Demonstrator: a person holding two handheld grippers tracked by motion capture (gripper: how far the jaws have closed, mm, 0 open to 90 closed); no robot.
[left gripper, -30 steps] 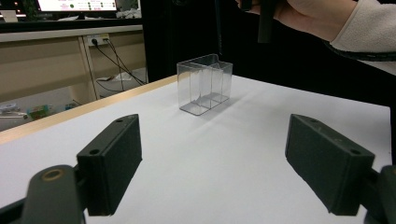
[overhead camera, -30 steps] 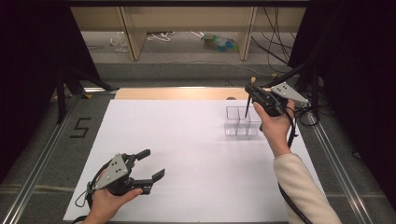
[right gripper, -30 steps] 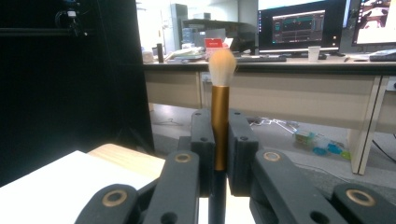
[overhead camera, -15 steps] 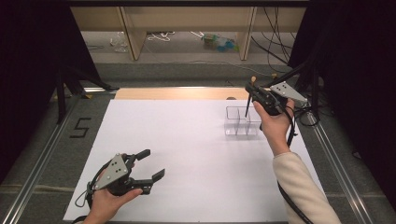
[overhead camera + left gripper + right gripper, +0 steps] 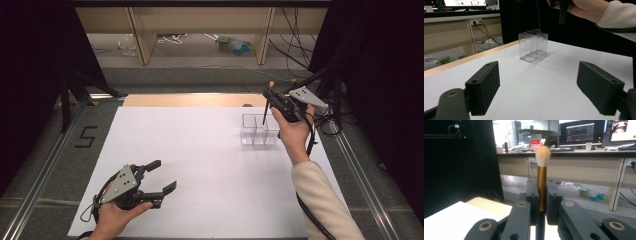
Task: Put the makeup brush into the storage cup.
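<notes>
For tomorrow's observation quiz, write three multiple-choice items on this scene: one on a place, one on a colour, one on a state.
1. Where is the clear box?
A. near the right gripper
B. beside the left gripper
C. off the table

2. What colour is the makeup brush ferrule?
A. silver
B. gold
C. red

3. How do the left gripper's jaws stand?
A. shut on the box
B. shut on nothing
C. open, nothing between

Key: 1 A, the box sits under the right hand; 2 B, the right gripper view shows gold; 3 C, the jaws stand wide apart over bare white table.
</notes>
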